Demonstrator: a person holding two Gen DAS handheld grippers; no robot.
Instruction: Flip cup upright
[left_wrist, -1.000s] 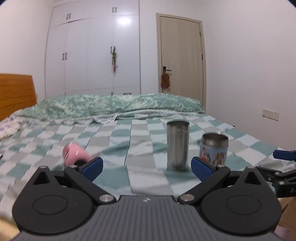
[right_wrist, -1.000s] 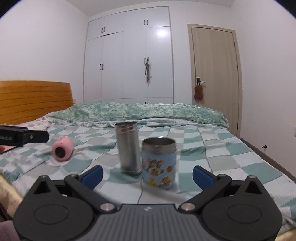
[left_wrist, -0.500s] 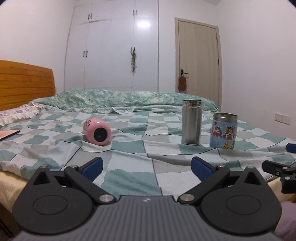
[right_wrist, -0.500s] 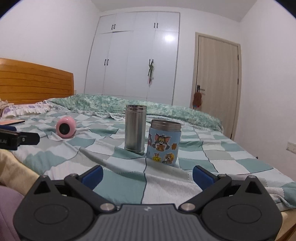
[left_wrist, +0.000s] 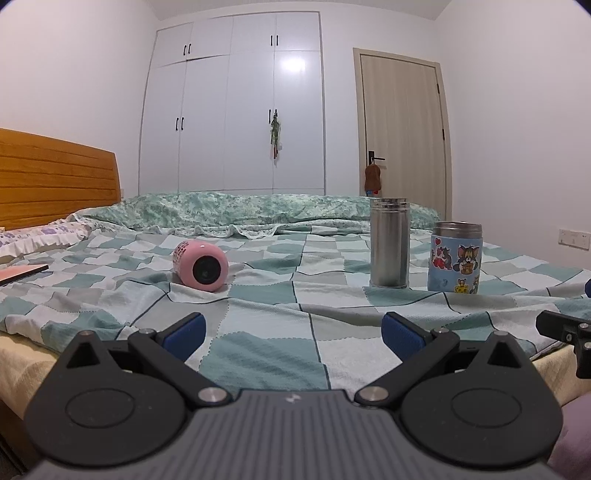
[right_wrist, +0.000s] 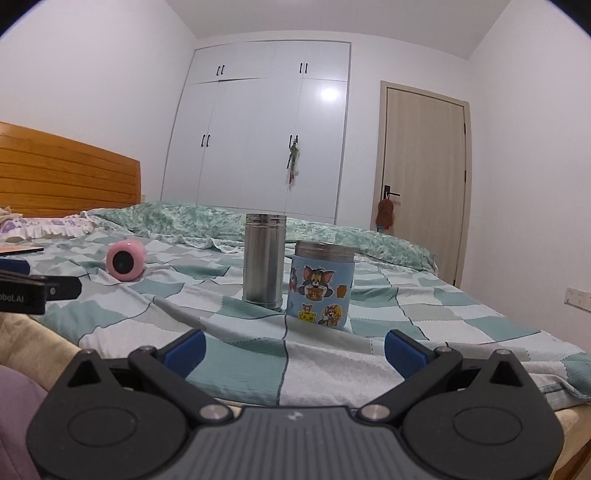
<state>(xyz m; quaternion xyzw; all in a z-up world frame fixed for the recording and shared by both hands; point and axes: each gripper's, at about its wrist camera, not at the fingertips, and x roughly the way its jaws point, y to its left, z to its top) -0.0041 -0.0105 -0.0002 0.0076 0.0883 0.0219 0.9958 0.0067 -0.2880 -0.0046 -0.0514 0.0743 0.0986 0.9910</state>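
The left hand-held gripper (left_wrist: 291, 328) hangs at the near edge of the bed (left_wrist: 266, 354), its blue pads spread wide with nothing between them. The right hand-held gripper (right_wrist: 293, 345) sits at the same edge, off to the right, also spread and empty.

The pink cup (left_wrist: 200, 265) lies on its side on the checked cover, ahead and to the left of the left gripper. Its long axis runs roughly toward that gripper, turned a little off line, so one round dark end faces the camera; whether that end is the mouth or the base I cannot tell. From the right wrist the cup (right_wrist: 125, 259) is far off to the left and farther away, so the left hand looks the nearer one and the likely one to take it.

Nothing stands between the left gripper and the cup, only open cover with a few soft folds. A steel tumbler (left_wrist: 389, 242) and a cartoon cup (left_wrist: 455, 256) stand upright just beside each other, well to the right of the pink cup and straight ahead of the right gripper. A flat pink thing (left_wrist: 20, 274) lies at the left margin.

A grip across the pink cup's body probably calls for coming in from the side or from above, since the end-on view offers only the round face. On soft bedding the cup may roll when nudged.
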